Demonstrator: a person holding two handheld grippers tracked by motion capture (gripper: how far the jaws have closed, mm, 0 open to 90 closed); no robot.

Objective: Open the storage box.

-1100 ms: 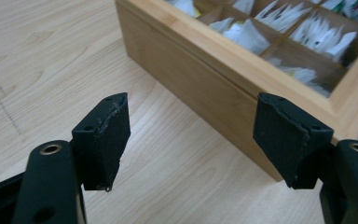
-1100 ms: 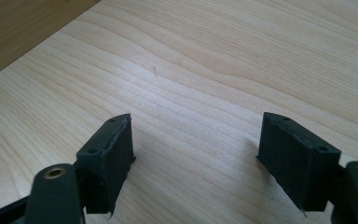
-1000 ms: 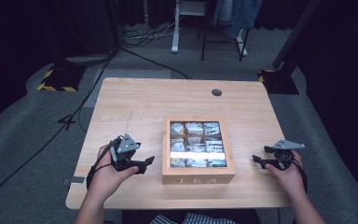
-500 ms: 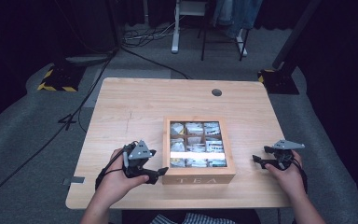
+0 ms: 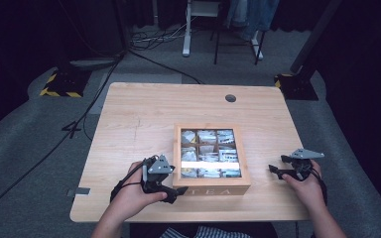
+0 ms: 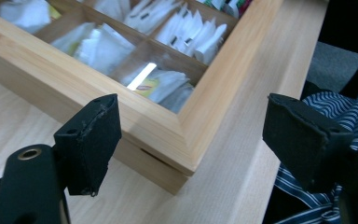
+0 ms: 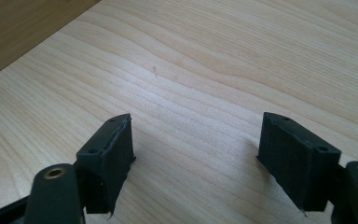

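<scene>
On the light wooden table [image 5: 144,114] a wooden tea box [image 5: 211,187] marked "TEA" sits near the front edge, its glass lid shut over compartments of tea bags [image 6: 158,84]. At its front left corner the left gripper [image 6: 191,140] spreads its jaws wide, one on either side of that corner. Well apart to the right, the right gripper [image 7: 196,154] rests low over bare tabletop with jaws wide and nothing between them.

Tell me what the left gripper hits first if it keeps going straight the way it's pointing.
Most likely the near left corner of the wooden tea box: the left gripper is open, with that corner between its jaws, though depth is hard to judge.
</scene>
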